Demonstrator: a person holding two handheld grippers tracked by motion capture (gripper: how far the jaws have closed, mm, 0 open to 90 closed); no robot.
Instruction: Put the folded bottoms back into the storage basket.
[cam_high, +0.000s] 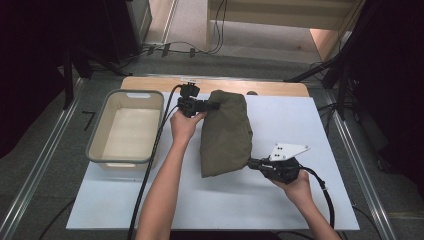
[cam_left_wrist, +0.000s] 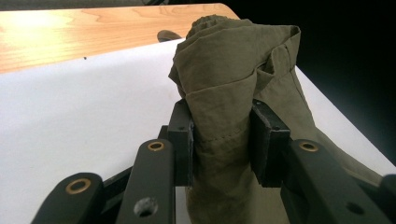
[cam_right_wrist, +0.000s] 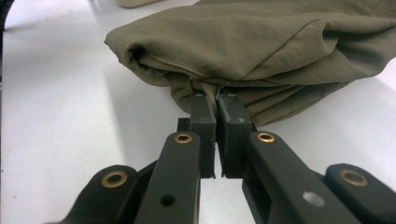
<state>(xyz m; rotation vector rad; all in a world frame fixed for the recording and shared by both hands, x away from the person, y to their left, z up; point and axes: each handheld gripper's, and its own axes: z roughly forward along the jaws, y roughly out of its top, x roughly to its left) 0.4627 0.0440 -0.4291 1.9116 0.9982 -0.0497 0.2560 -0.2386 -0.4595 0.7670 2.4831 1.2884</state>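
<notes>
Here, line by line:
Garment: an olive-green folded garment (cam_high: 226, 134) lies lengthwise on the white table sheet (cam_high: 300, 130), just right of the cream plastic tub (cam_high: 126, 127).
Left gripper: the left gripper (cam_high: 214, 105) comes at the garment's far left corner from the tub side, held level.
Left jaws: in the left gripper view a thick bunched fold of cloth (cam_left_wrist: 223, 116) stands between the two pads and both press against it, so they are clamped on a fat wad.
Right gripper: the right gripper (cam_high: 251, 163) meets the near right corner of the garment, low to the sheet.
Right jaws: in the right gripper view the pads stand almost together, a thin edge of the fabric (cam_right_wrist: 216, 90) pinched at their tips; the bulk of the garment lies beyond and above them.
Hands: the left hand (cam_high: 184, 125) and the right hand (cam_high: 296, 185) each grasp a gripper body.
</notes>
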